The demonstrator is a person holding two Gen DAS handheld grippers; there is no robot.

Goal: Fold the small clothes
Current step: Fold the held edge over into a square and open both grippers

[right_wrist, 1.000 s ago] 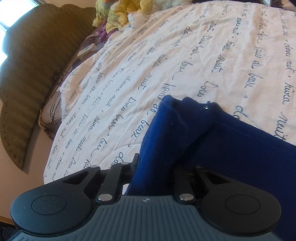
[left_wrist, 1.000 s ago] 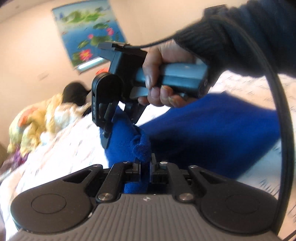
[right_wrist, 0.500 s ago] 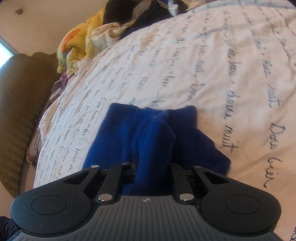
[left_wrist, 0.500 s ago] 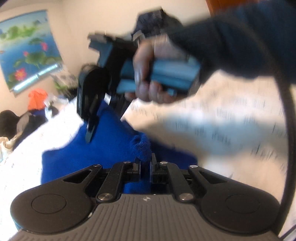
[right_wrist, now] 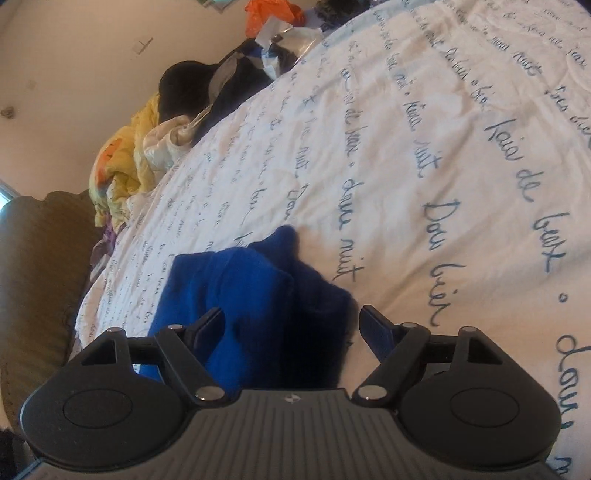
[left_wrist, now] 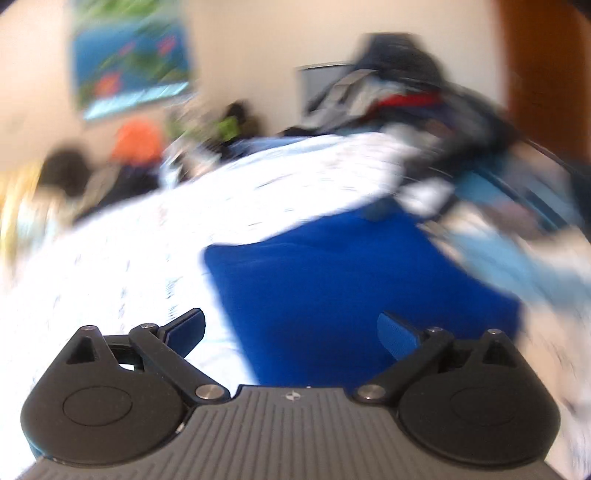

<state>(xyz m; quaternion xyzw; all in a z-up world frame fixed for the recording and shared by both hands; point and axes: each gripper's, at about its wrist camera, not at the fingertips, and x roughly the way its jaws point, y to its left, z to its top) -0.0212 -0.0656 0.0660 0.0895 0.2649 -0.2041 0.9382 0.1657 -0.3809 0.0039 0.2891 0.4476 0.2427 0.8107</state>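
Note:
A small blue garment [left_wrist: 351, 280] lies folded on the white bedsheet with blue script [left_wrist: 155, 251]. The left wrist view is blurred. My left gripper [left_wrist: 291, 328] is open and empty, just above the garment's near edge. In the right wrist view the blue garment [right_wrist: 251, 291] lies bunched on the sheet [right_wrist: 424, 147]. My right gripper [right_wrist: 291, 325] is open, its jaws spread on either side of the garment's raised fold, holding nothing.
A heap of dark clothes [left_wrist: 406, 92] sits at the far right of the bed. Yellow bedding [right_wrist: 125, 162], a black hat [right_wrist: 184, 88] and an orange bag [right_wrist: 273, 14] lie along the far edge. A brown headboard [right_wrist: 37, 277] stands at left.
Both grippers have opened and let go of the blue garment, which now lies on the sheet. The right hand and gripper have left the left wrist view, which has swung.

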